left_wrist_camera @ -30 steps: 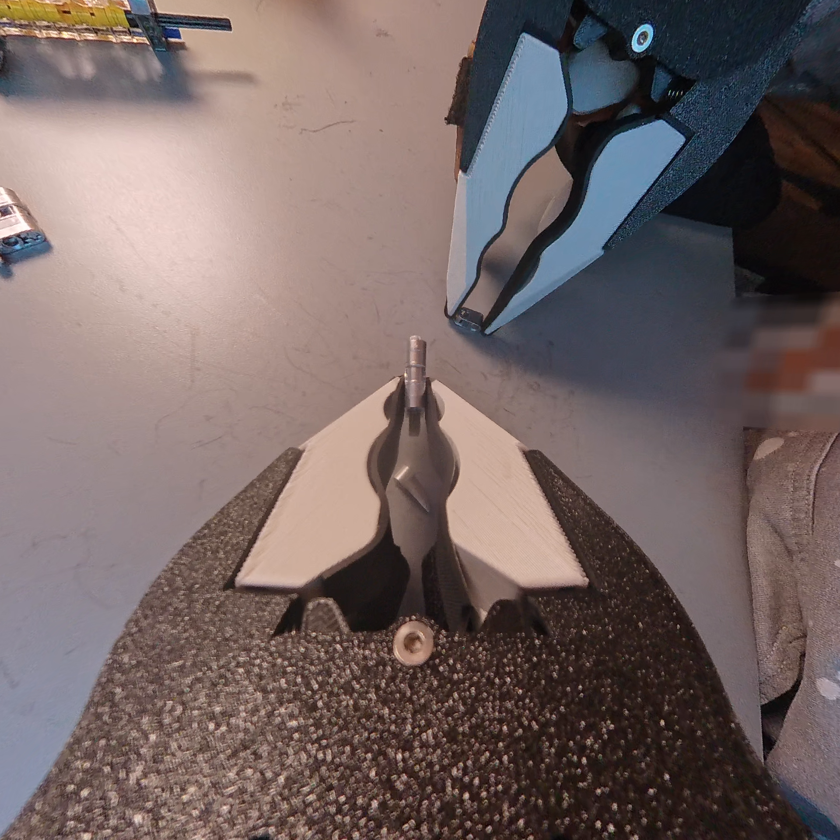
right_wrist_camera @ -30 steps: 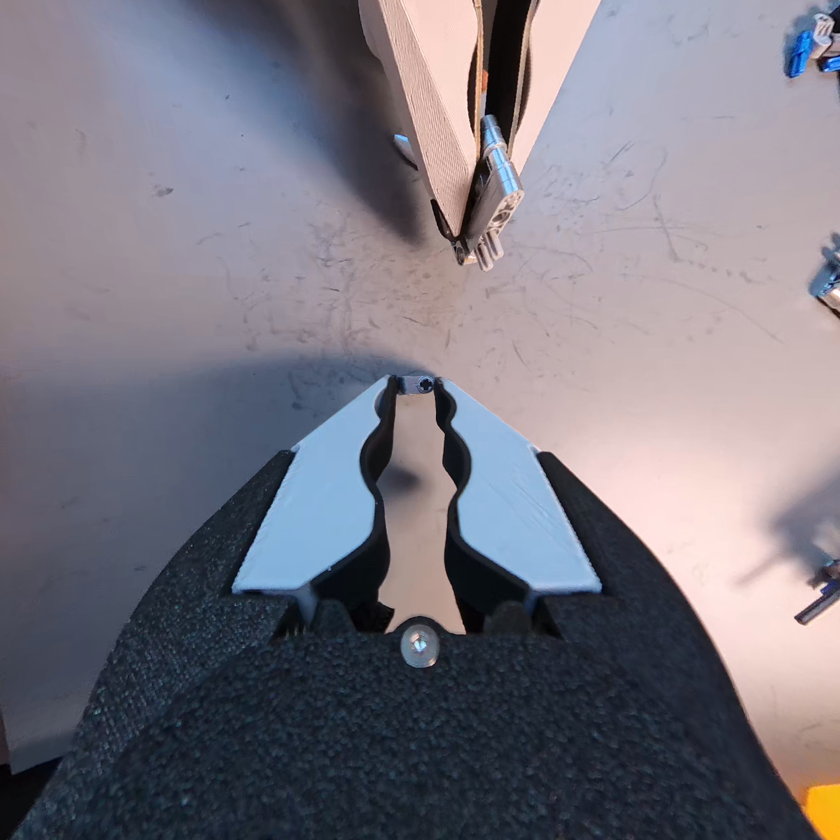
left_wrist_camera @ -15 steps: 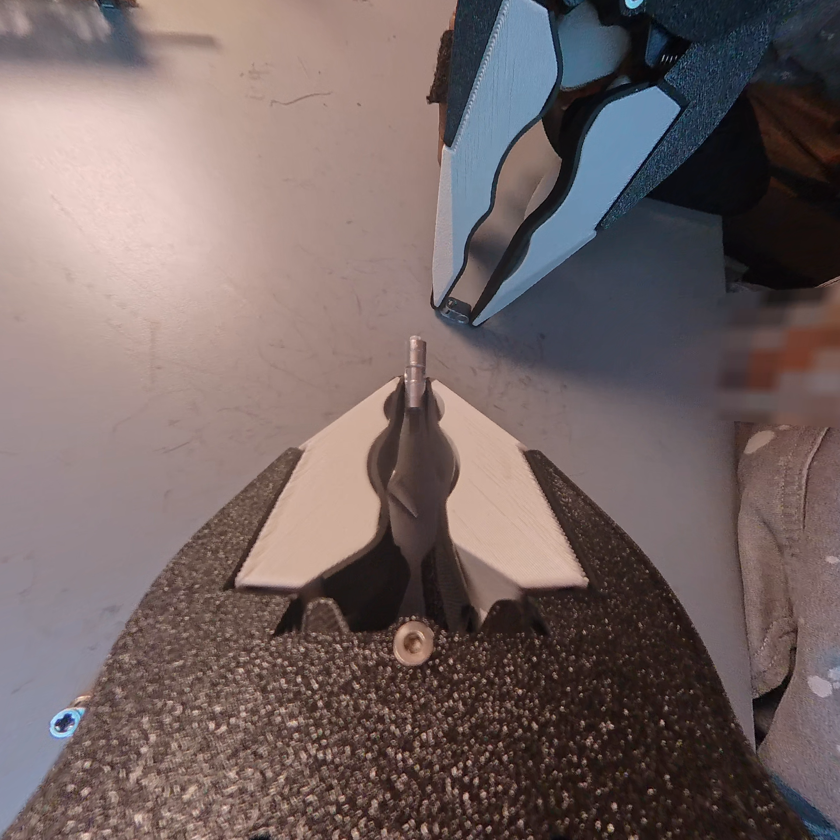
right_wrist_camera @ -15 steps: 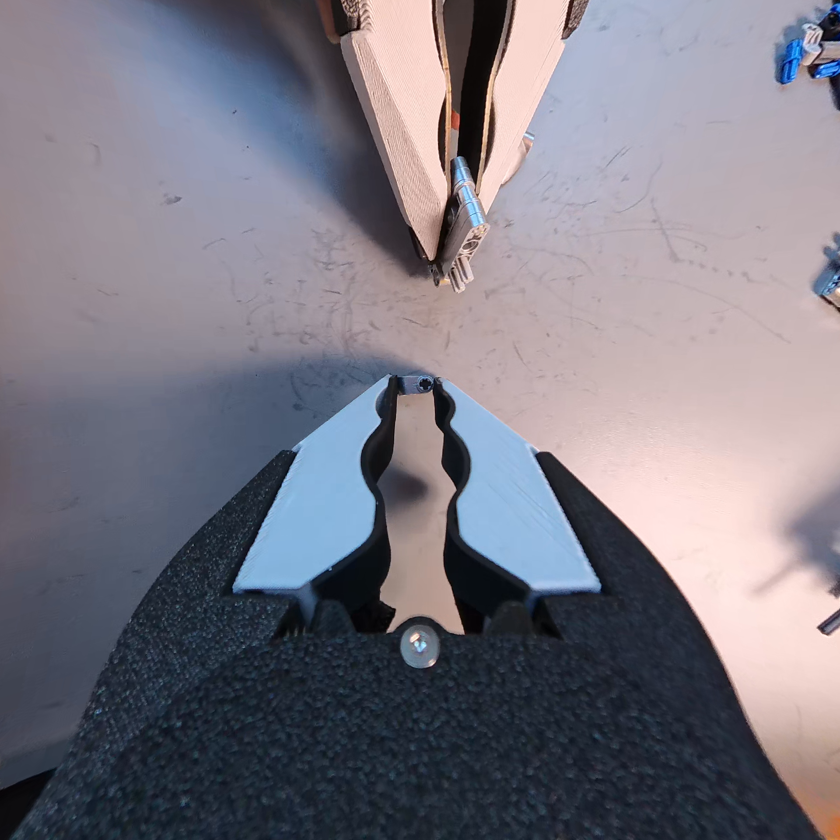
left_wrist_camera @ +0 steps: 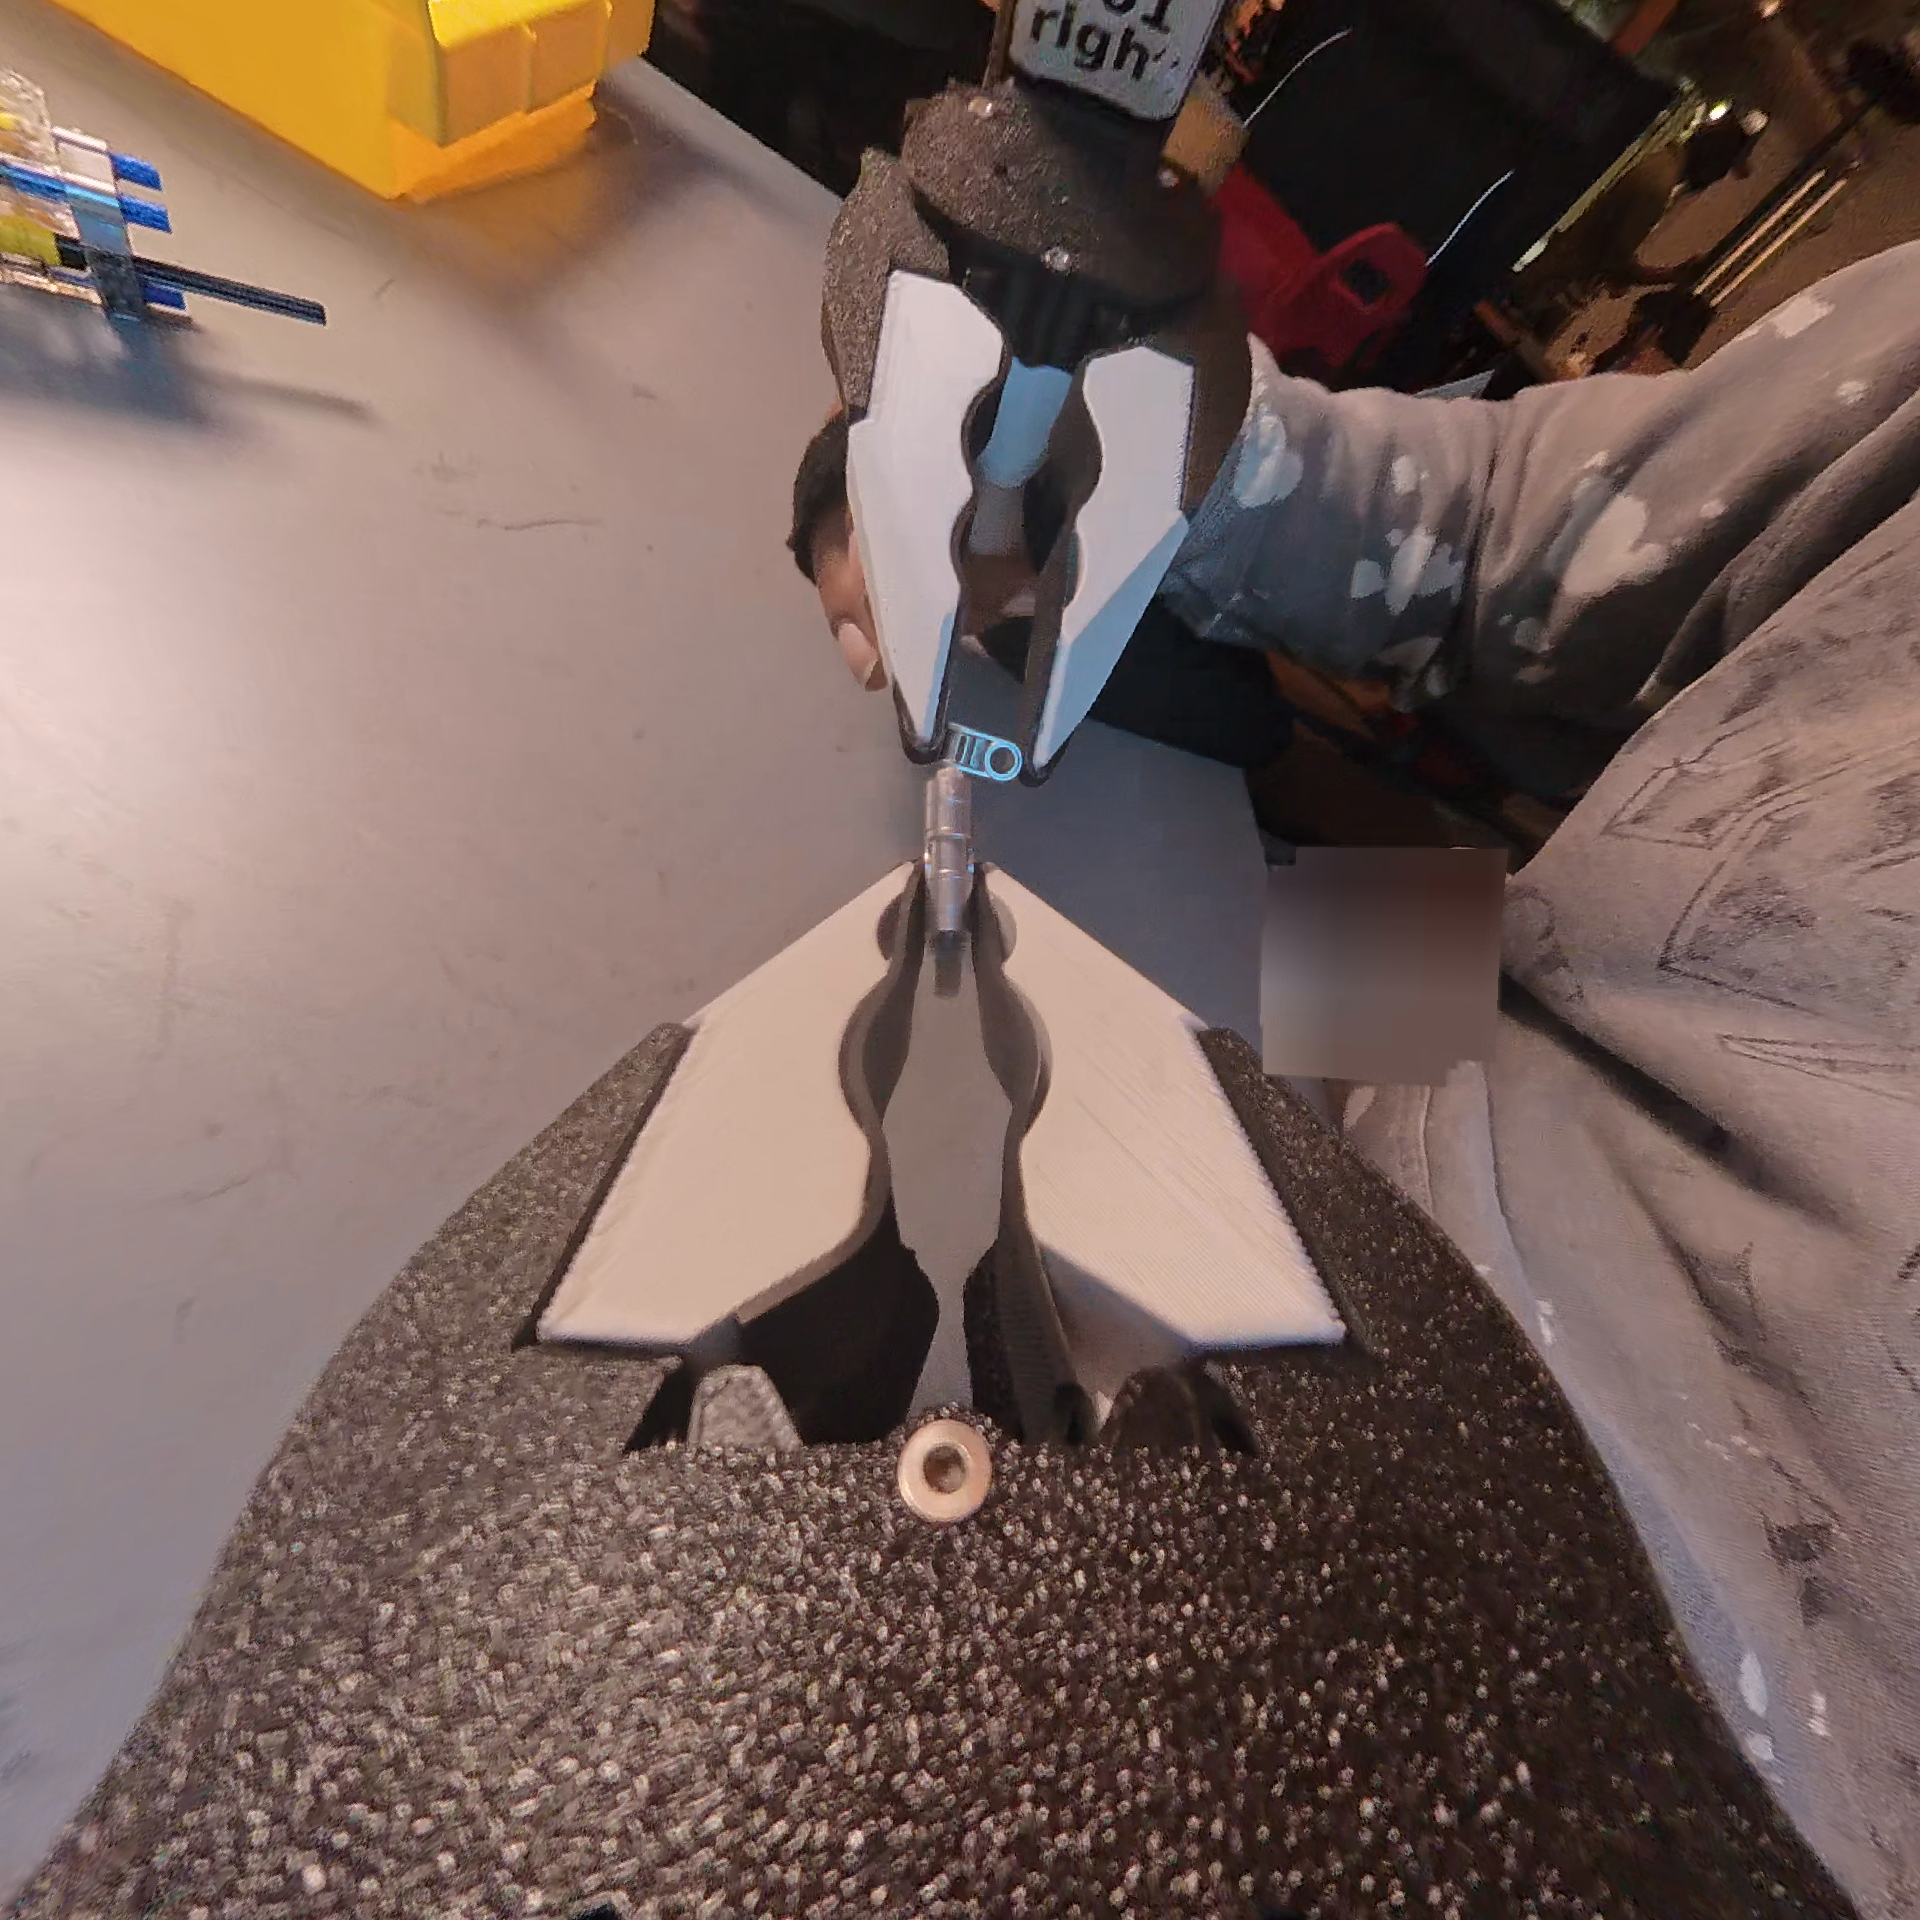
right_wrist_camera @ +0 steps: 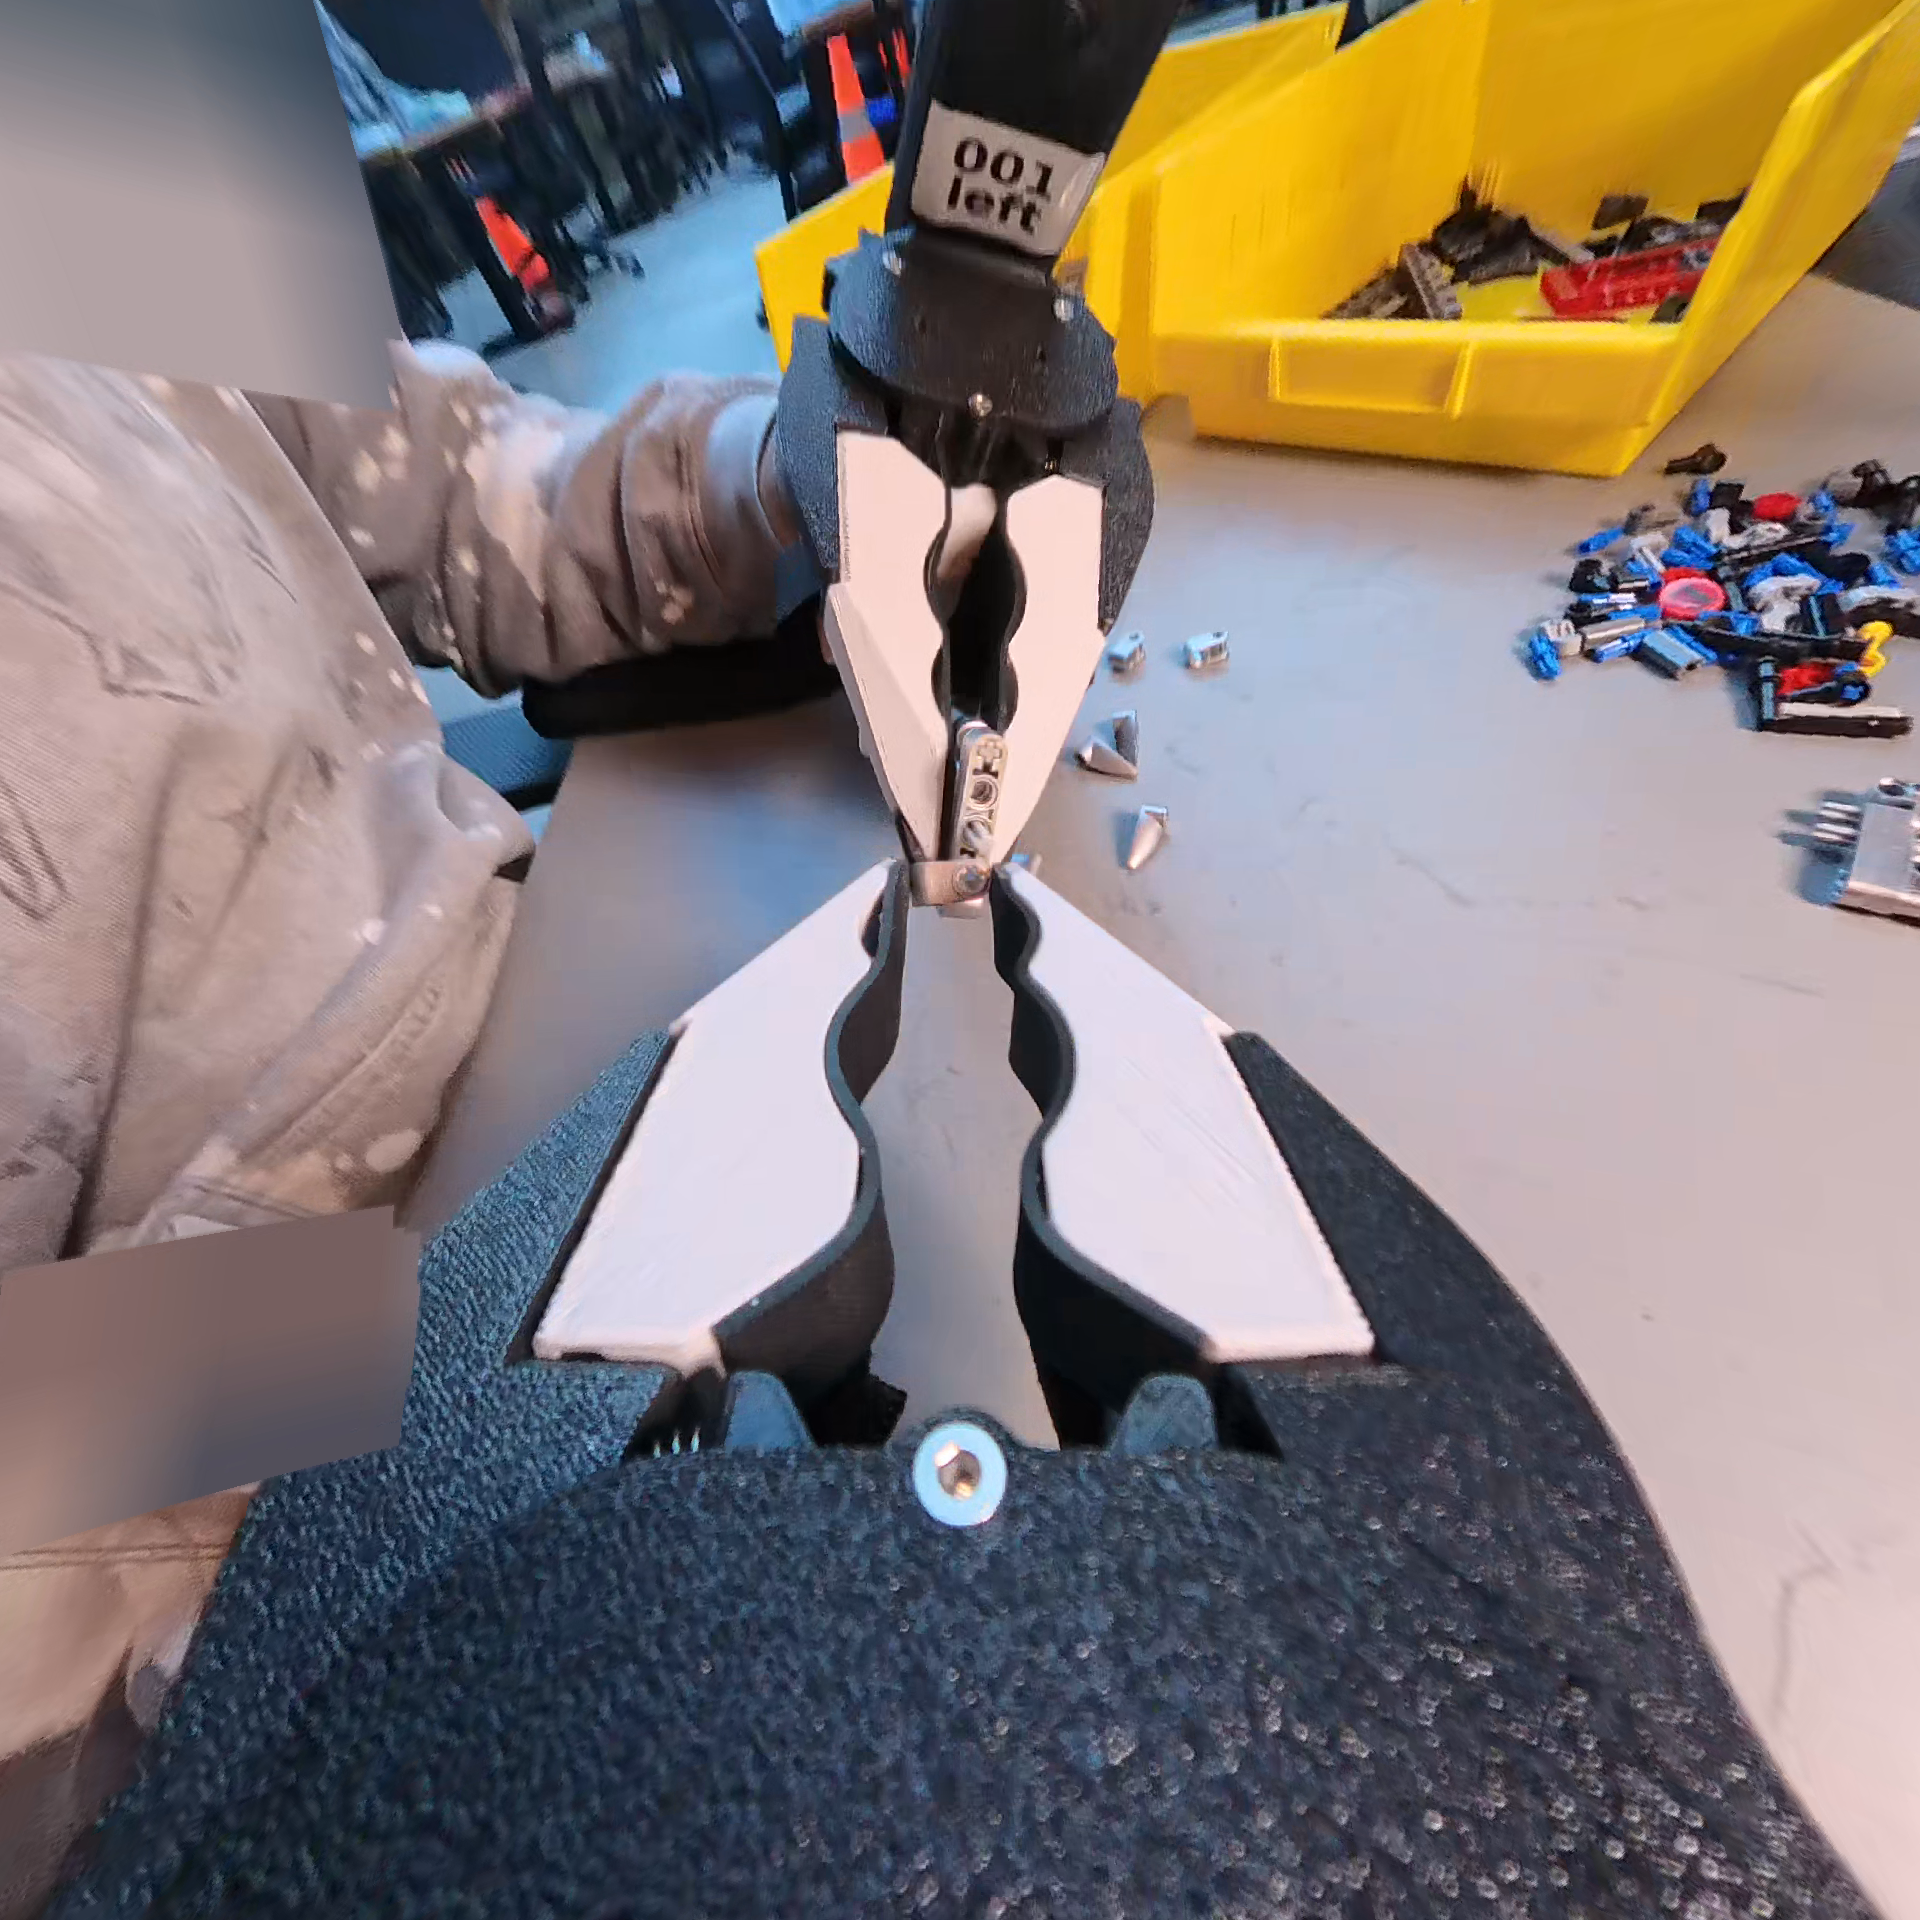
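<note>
Now the left tool (left_wrist_camera: 948,904) pinches a grey pin-tipped beam (right_wrist_camera: 982,774), the right tool (right_wrist_camera: 951,883) a small grey connector (left_wrist_camera: 982,750); tips touching above the bench (left_wrist_camera: 416,727) (keep them square, press gently).

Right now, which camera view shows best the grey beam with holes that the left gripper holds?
The right wrist view: the grey beam faces the camera, holes visible, clamped in the left gripper. The left wrist view shows only its pin end, edge-on, meeting the right gripper.

Yellow bin (right_wrist_camera: 1455,343) cropped, contents blurred
</note>
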Demonstrator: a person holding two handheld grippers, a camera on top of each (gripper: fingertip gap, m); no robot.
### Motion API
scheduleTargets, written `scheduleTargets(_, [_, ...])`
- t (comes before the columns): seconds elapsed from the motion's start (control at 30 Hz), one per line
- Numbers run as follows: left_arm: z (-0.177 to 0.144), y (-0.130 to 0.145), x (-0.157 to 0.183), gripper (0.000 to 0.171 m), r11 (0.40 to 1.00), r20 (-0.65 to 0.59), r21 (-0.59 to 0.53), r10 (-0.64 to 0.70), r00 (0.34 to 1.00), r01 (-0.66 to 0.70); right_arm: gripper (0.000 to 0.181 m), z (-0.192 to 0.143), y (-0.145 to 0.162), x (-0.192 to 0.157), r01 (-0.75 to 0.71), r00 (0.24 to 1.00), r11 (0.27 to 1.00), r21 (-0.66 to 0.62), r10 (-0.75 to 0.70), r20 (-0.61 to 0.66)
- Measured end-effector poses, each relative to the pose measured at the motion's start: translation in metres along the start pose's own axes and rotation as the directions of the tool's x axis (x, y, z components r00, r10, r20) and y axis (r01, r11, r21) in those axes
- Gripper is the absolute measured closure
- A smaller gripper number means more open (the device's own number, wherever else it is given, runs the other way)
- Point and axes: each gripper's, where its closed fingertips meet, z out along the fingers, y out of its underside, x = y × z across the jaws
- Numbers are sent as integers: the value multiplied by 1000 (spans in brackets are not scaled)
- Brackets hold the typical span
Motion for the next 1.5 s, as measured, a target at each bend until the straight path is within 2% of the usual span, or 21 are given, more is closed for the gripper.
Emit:
scheduleTargets(0.23, [-5, -12, 9, 166, 996, -82, 74, -40, 996, 46, 166, -2, -13, -4, -52, 997, 994, 92, 47, 63])
scheduleTargets(0.63, [-5, -13, 11, 166, 997, -64, 73, 5, 998, 0, 167, -2, -13, -8, -130, 986, 986, 107, 117, 119])
scheduleTargets(0.9, [-6, -20, 13, 166, 995, -52, 100, -8, 999, 13, 168, -6, -19, -8, -274, 950, 947, 165, 240, 199])
scheduleTargets(1.13, [-4, -13, 11, 166, 998, -31, 52, -20, 999, 22, 168, -3, -12, -8, -327, 925, 939, 110, 295, 238])
scheduleTargets(1.27, [-1, -5, 9, 166, 1000, -17, 4, -22, 1000, 22, 167, 1, -3, -9, -312, 928, 949, 37, 297, 224])
scheduleTargets(1.5, [1, -4, 9, 167, 999, -36, 7, -46, 998, 46, 167, 3, 1, -9, -292, 937, 956, 1, 286, 202])
